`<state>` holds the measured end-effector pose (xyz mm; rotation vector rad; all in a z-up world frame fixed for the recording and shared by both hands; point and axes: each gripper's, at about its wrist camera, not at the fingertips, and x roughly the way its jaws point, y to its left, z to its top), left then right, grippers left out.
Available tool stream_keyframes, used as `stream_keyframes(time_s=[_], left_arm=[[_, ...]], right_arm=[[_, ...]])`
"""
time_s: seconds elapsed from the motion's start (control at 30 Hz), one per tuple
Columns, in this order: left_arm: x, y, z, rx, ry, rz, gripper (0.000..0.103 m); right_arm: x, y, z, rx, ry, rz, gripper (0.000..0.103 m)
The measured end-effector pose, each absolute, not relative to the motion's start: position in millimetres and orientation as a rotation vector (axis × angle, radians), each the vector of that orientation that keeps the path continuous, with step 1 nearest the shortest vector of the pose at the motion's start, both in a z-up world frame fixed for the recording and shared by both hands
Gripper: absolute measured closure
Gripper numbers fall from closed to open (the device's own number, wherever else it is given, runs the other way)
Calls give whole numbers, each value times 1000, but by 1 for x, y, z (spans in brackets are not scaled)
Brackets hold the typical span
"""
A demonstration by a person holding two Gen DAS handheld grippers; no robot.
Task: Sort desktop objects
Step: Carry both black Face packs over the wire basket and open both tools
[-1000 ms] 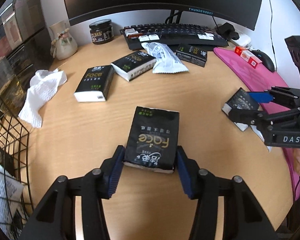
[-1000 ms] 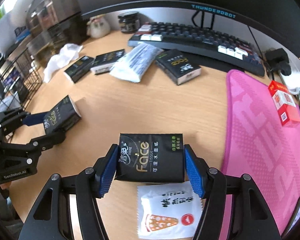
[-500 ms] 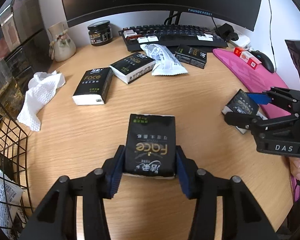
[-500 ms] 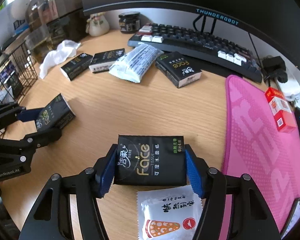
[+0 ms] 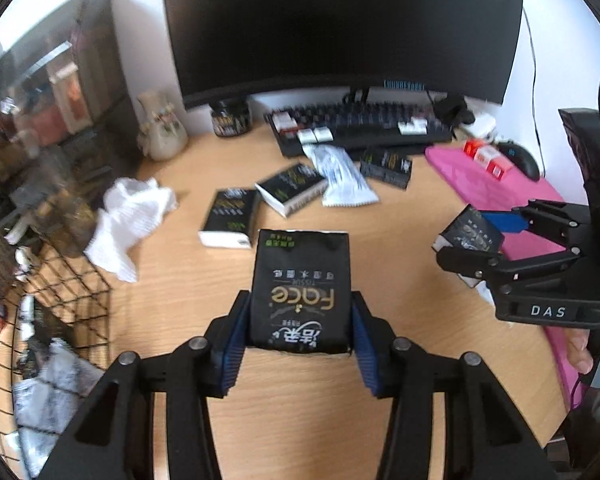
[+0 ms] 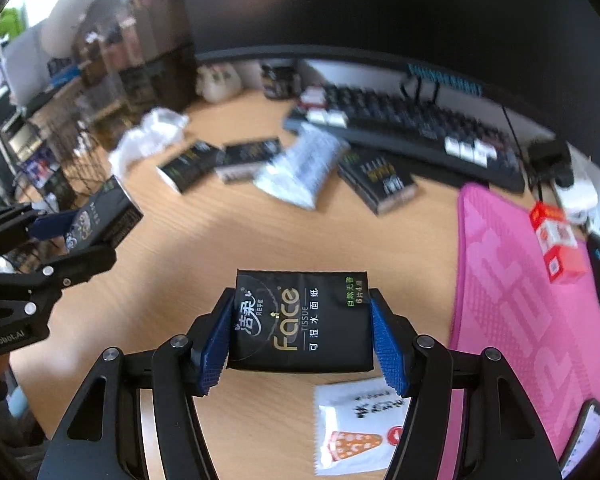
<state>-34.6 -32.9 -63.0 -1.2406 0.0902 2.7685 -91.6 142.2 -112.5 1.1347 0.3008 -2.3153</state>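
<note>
My left gripper [image 5: 299,305] is shut on a black "Face" tissue pack [image 5: 300,280], its blue pads pressing both long sides, and holds it above the wooden desk [image 5: 400,264]. My right gripper [image 6: 302,300] is shut on a second black tissue pack [image 6: 300,320], gripped across its short ends and also off the desk. Each gripper shows in the other's view: the right one [image 5: 474,240] at the right edge, the left one [image 6: 82,236] at the left. More black packs [image 5: 230,216] [image 5: 292,190] [image 5: 386,166] lie near the keyboard.
A wire basket [image 5: 60,280] stands at the desk's left edge beside a crumpled white tissue [image 5: 132,216]. A keyboard [image 5: 364,128], jar [image 5: 230,118] and vase [image 5: 162,132] line the back. The pink mat [image 6: 520,300] carries a red box [image 6: 556,236]. A white sachet [image 6: 360,424] lies below my right gripper.
Both grippers have risen, lifting their tissue packs off the desk. The left jaws, slightly apart around the pack a second ago, have closed on it.
</note>
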Motion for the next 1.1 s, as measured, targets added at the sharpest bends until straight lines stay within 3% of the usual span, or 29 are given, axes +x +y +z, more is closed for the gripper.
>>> stream_keyframes(time_s=[0.33,0.63,1.1], left_arm=[[27,-86,1,-1056,27,2964,50],[82,-177,21,-1037,-124,3204,50],[119,-262,-3,-1162,-326,3349,50]], right_arm=[[-45,63,-44,906,317,-2205,40],[8,-44,-4,751,393,-2021,40],[42,-147,-24,759,465,-1808,40]])
